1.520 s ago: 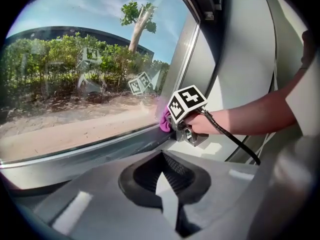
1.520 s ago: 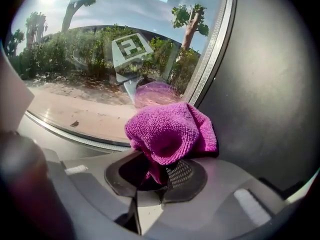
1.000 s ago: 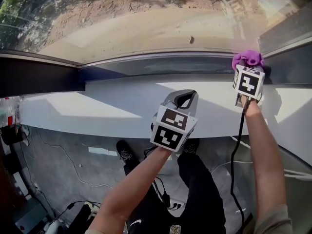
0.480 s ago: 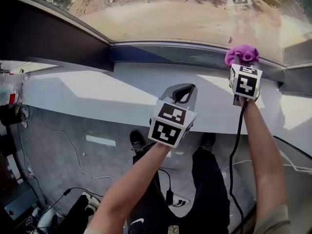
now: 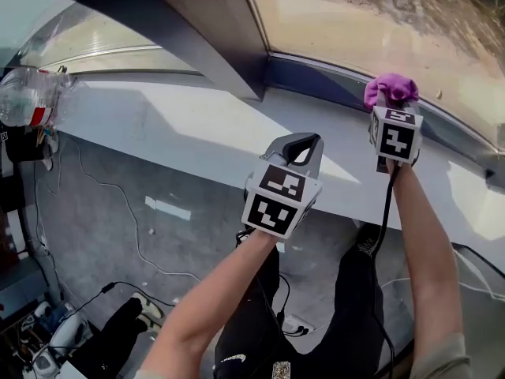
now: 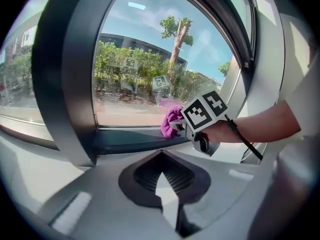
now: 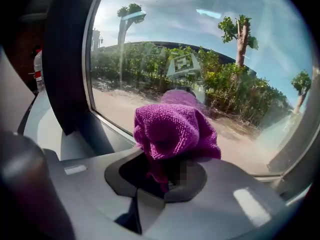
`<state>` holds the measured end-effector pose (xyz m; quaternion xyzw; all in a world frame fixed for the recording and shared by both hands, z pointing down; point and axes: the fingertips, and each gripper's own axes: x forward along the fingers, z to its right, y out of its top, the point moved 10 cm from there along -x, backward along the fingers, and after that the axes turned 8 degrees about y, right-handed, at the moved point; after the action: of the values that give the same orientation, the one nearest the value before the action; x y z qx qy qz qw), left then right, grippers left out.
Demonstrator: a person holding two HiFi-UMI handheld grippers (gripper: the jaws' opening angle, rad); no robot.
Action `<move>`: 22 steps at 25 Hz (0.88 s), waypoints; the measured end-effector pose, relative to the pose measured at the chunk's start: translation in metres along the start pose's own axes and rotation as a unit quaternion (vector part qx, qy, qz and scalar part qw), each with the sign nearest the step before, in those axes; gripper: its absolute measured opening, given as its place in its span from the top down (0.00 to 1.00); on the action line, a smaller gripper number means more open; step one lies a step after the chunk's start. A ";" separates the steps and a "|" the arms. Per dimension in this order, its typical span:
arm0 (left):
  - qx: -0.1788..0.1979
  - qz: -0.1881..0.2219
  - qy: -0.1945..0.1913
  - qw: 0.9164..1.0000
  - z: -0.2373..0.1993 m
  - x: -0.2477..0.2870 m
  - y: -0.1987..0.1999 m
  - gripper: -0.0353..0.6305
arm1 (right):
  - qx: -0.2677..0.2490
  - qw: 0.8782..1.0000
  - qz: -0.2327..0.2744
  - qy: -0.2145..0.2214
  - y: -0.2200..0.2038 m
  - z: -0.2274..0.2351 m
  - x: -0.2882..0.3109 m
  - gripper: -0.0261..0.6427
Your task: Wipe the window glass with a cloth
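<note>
— Where is the cloth [image 7: 175,129] at this moment?

— It is bunched in the right tongs [image 5: 390,105], which are clenched on it. It sits above the far edge of the white tabletop [image 5: 197,125], toward the right corner, low against the window glass [image 5: 379,22], just over the dark bottom rail [image 5: 316,81]. I cannot tell whether it really touches the glass.

— Why is it held like a ball and not flat?

— I think the tongs can pinch only one fold, so the rest puffs out in front of them. This makes a soft pad that meets the glass first, and the hard jaws do not scratch it.

— And the left tongs [image 6: 162,184]?

— They are pressed together with nothing between them. They hang over the near edge of the tabletop, about the middle, well apart from the glass. In my judgement they only wait, so the right arm has free room.

— How far along is the wiping?

— I judge it is at the lower strip of the pane, to the right of the dark post [image 5: 213,30]. I cannot say how much is already clean.
</note>
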<state>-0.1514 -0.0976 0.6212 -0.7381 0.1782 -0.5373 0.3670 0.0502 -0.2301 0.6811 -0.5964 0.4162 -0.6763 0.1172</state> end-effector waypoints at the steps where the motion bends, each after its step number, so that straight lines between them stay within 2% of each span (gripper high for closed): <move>1: -0.002 0.001 0.006 1.000 -0.014 -0.005 -0.001 0.95 | -0.006 1.000 0.002 0.006 0.006 -0.016 0.007 0.81; 11: -0.026 0.005 0.037 0.999 -0.109 -0.040 -0.024 0.95 | -0.042 0.997 0.011 0.058 0.050 -0.133 0.051 0.81; 15: -0.033 0.001 0.043 0.998 -0.133 -0.050 -0.037 0.95 | -0.059 0.995 0.020 0.079 0.063 -0.167 0.064 0.81; 19: -0.043 0.002 0.047 0.998 -0.153 -0.061 -0.042 0.95 | -0.043 0.990 0.028 0.130 0.078 -0.189 0.072 0.81; 22: -0.045 0.002 0.049 0.998 -0.161 -0.065 -0.046 0.95 | -0.053 0.986 0.043 0.155 0.082 -0.195 0.075 0.81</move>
<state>-0.3292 -0.0808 0.6366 -0.7266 0.2215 -0.5634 0.3249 -0.1733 -0.2475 0.6880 -0.4715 0.4897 -0.7318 0.0487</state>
